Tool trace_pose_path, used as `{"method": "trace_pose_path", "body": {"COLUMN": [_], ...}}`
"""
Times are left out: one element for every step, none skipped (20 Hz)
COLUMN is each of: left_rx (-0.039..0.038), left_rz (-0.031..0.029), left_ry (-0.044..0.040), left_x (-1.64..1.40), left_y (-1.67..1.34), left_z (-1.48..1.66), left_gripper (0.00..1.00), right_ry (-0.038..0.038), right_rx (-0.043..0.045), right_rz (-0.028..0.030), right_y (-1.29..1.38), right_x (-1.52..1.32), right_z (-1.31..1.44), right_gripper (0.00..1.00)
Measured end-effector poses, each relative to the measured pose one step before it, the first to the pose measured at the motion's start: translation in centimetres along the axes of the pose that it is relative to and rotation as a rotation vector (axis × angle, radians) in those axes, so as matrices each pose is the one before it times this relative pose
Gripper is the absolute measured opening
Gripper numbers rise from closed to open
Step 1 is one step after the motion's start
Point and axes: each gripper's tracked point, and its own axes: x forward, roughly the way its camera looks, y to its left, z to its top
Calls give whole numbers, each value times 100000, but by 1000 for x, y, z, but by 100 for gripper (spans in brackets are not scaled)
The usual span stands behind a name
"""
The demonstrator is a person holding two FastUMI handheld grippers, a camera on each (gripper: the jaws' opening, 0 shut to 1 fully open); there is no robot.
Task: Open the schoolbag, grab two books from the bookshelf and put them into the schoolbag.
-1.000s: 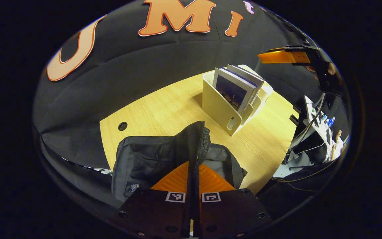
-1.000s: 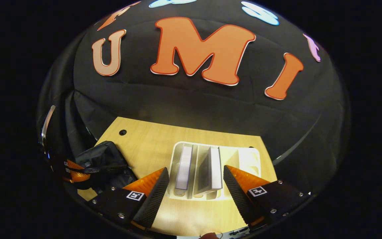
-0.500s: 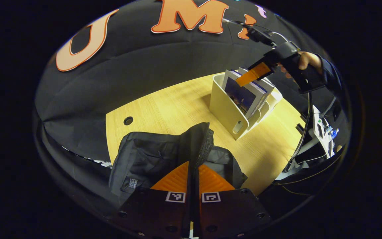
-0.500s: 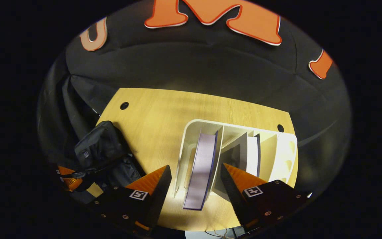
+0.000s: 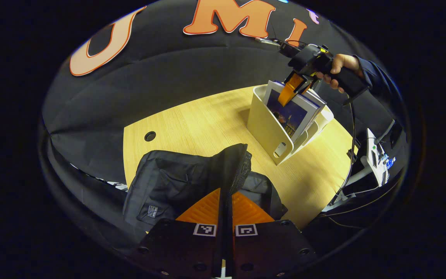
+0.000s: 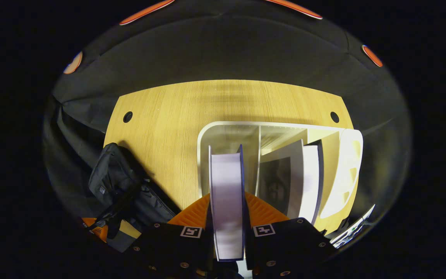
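Observation:
The black schoolbag lies on the wooden table, and my left gripper is shut on its raised zipper edge. A white bookshelf stands behind it with two books upright inside. In the right gripper view, my right gripper is shut on the top edge of the left book, one finger on each cover. The second book leans in the neighbouring slot. From the left gripper view, a hand holds the right gripper above the shelf. The schoolbag sits at the lower left.
The table has a cable hole near each back corner. Black cloth walls close it in behind and at the left. Beyond the table's right edge stand a desk with equipment and cables.
The right gripper has come down over the left book in the shelf and shut on it. The left gripper has kept hold of the bag's zipper edge.

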Motion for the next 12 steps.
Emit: {"method": "trace_pose_path", "body": {"left_rx": [476,498,576,491,678,575,746,304,391,467,377,490], "left_rz": [-399,-356,-436,-431,-557,-295,-267,-290,-400,-243,-295,-660], "left_ry": [-35,140,-118,178,-196,48,-280,-65,-117,-102,-176,-224], "left_x": [29,-50,97,-47,-43,13,0,50,-71,-104,-26,-74], "left_y": [-29,-4,-9,-23,-34,5,8,67,-4,73,156,122], "left_z": [-22,84,5,30,-34,-9,51,43,-7,168,172,205], "left_gripper": [4,4,4,4,4,4,4,4,4,4,4,4], "right_ry": [-1595,-1464,-1973,-2331,-2684,-2565,-2519,-2616,-2191,-1974,-2659,-2939], "right_rx": [2276,2048,1457,808,803,609,1088,1538,1920,1700,1907,1467], "right_rz": [1448,1459,1280,544,-53,138,282,685,898,878,452,946], "right_y": [-209,-254,-281,-456,-572,-477,-348,-264,-151,-270,-347,-316], "right_x": [-1073,-1288,-1370,-1580,-1520,-1608,-1579,-1551,-1484,-1358,-1295,-937], "right_z": [232,-21,202,185,158,86,-73,-216,-442,-366,-405,-361], "right_gripper": [33,32,32,32,31,31,32,31,31,31,31,31]}}
